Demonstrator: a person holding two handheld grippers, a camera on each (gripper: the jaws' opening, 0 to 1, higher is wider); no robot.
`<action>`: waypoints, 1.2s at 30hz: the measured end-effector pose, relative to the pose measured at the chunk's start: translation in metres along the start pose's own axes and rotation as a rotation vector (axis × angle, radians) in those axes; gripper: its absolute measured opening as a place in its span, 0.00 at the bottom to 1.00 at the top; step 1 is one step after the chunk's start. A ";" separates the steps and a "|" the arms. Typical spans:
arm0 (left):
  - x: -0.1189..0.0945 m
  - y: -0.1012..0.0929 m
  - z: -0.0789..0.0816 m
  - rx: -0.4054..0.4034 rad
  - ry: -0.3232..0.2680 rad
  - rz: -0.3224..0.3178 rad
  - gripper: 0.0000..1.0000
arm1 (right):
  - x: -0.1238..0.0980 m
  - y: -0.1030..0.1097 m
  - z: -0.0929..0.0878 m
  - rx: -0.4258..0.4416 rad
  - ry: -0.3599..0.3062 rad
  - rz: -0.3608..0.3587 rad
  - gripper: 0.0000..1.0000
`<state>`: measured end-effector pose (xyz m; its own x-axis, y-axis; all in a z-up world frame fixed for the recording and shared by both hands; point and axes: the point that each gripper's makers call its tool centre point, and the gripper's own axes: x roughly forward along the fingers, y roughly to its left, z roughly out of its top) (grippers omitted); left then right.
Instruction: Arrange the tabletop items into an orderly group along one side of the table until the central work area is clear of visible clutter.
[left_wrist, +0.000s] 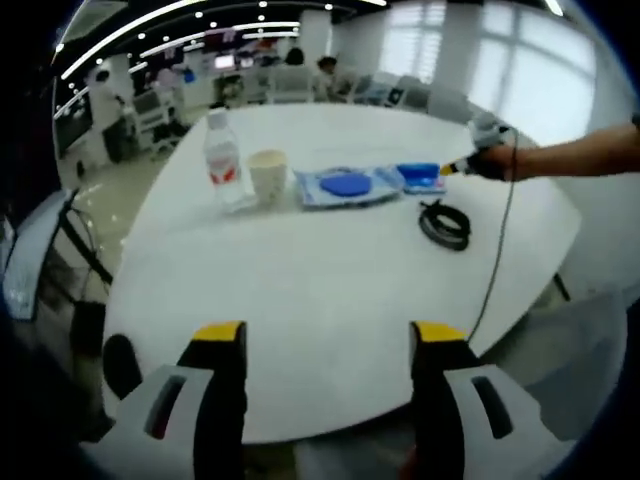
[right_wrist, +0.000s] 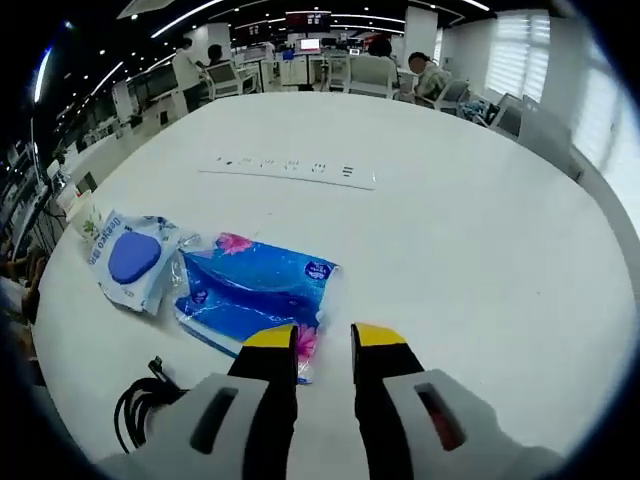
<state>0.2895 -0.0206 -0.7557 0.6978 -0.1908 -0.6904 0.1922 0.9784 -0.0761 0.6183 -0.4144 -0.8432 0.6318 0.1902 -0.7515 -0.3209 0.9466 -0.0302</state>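
Right tongs (right_wrist: 323, 340) narrow, nosing up to the tissues (right_wrist: 255, 290); left tongs (left_wrist: 327, 340) wide, idle. Next: grip and slide.

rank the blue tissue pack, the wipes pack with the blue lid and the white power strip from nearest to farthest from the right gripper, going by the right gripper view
1. blue tissue pack, right at the right gripper tips
2. wipes pack, farther left
3. power strip, far across the table
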 end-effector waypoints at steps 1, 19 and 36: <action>0.000 0.001 0.000 0.002 -0.002 0.003 0.62 | 0.004 0.000 -0.001 0.000 0.007 -0.002 0.18; 0.001 0.012 -0.004 -0.051 -0.007 0.022 0.60 | 0.009 -0.004 -0.018 -0.046 0.002 0.005 0.04; 0.002 0.009 -0.005 -0.028 0.002 0.019 0.61 | -0.021 0.017 -0.024 -0.178 -0.011 0.051 0.41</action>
<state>0.2896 -0.0116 -0.7612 0.6995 -0.1721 -0.6936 0.1597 0.9837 -0.0829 0.5821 -0.4084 -0.8438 0.6185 0.2405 -0.7480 -0.4720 0.8748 -0.1090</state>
